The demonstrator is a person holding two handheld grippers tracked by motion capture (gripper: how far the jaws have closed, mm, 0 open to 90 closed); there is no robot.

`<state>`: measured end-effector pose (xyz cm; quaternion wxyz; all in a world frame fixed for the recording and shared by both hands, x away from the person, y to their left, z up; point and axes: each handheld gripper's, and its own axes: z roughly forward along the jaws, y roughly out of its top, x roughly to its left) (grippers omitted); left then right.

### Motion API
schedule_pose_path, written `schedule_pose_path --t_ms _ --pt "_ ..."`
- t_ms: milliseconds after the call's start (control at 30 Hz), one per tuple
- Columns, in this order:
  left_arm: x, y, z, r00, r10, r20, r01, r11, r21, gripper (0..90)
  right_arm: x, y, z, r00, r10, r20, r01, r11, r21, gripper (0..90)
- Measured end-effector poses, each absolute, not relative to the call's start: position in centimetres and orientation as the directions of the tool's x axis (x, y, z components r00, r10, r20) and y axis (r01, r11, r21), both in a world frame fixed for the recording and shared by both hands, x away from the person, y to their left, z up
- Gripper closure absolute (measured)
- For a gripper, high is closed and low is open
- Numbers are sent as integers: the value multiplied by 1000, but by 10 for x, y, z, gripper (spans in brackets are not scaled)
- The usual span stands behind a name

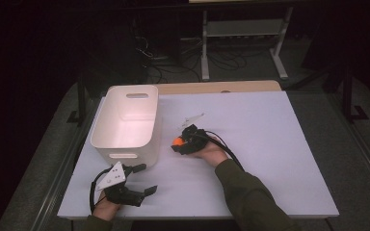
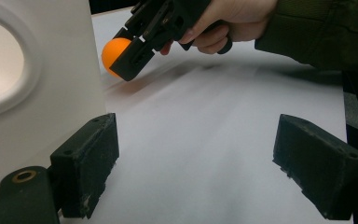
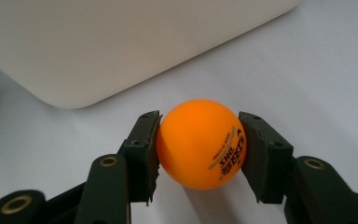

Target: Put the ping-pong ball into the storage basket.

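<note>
You are gripping the small orange table-tennis ball [image 3: 200, 142] with your right claw [image 3: 200, 149] — its two black jaws are clamping the ball from either side, holding it just above the white table [image 1: 270, 144] and right beside the near wall of the white rectangular plastic bin [image 1: 125, 125]. So the pickup is looking done, and what is remaining, by my judgement, is carrying the ball over the rim and letting it go inside the bin. Your left claw [image 2: 196, 163] is resting near the bin's front corner with its jaws standing wide apart, holding nothing.
</note>
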<state>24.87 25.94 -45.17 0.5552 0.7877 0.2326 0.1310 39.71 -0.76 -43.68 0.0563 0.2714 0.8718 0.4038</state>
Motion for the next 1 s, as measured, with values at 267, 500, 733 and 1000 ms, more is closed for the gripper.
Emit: schedule_pose_path --t_ms 267,500,733,1000 --pt "249 259 -452 858 511 -50 220 -277 935 140 390 -7 -434 -859 496 124 415 534 737 494" --pt "248 259 -452 858 511 -48 217 -277 936 140 385 -5 -432 -871 476 126 403 541 738 494" --pt "248 259 -452 858 511 -46 216 -278 936 140 382 -3 -430 -878 461 129 395 546 739 494" --pt "248 259 -452 858 511 -42 213 -281 936 140 380 -2 -428 -881 452 140 397 547 737 494"
